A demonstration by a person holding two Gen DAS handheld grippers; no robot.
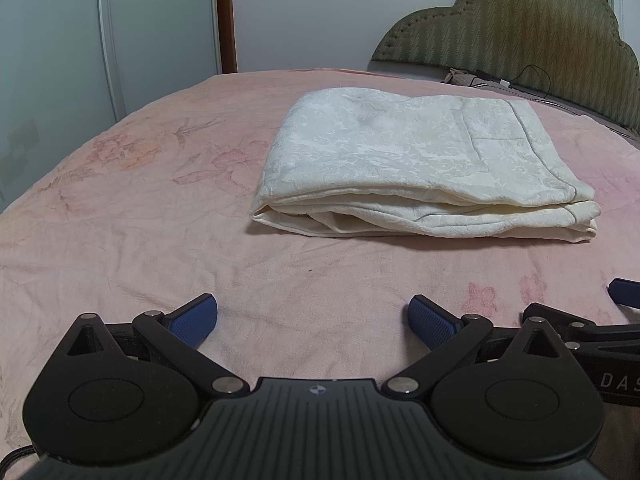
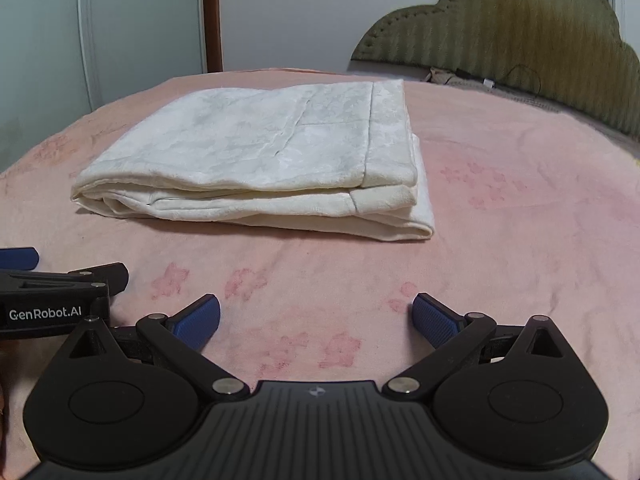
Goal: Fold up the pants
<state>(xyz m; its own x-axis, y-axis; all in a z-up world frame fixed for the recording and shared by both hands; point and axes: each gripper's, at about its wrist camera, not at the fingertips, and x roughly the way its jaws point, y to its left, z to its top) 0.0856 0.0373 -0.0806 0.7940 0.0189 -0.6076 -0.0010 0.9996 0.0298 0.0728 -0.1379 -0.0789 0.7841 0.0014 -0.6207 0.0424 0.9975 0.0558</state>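
Note:
The cream-white pants [image 1: 416,164] lie folded in a flat stack of layers on the pink bedsheet [image 1: 140,220], ahead and to the right in the left wrist view. They also show in the right wrist view [image 2: 260,160], ahead and to the left. My left gripper [image 1: 312,320] is open and empty, low over the sheet, short of the pants. My right gripper [image 2: 316,318] is open and empty, also short of the pants. Each gripper shows at the edge of the other's view.
An olive padded headboard [image 1: 520,28] stands at the far right with a cable and small items [image 1: 496,80] at its base. Wardrobe doors [image 1: 60,40] and a brown door frame [image 1: 226,16] stand beyond the bed's far edge.

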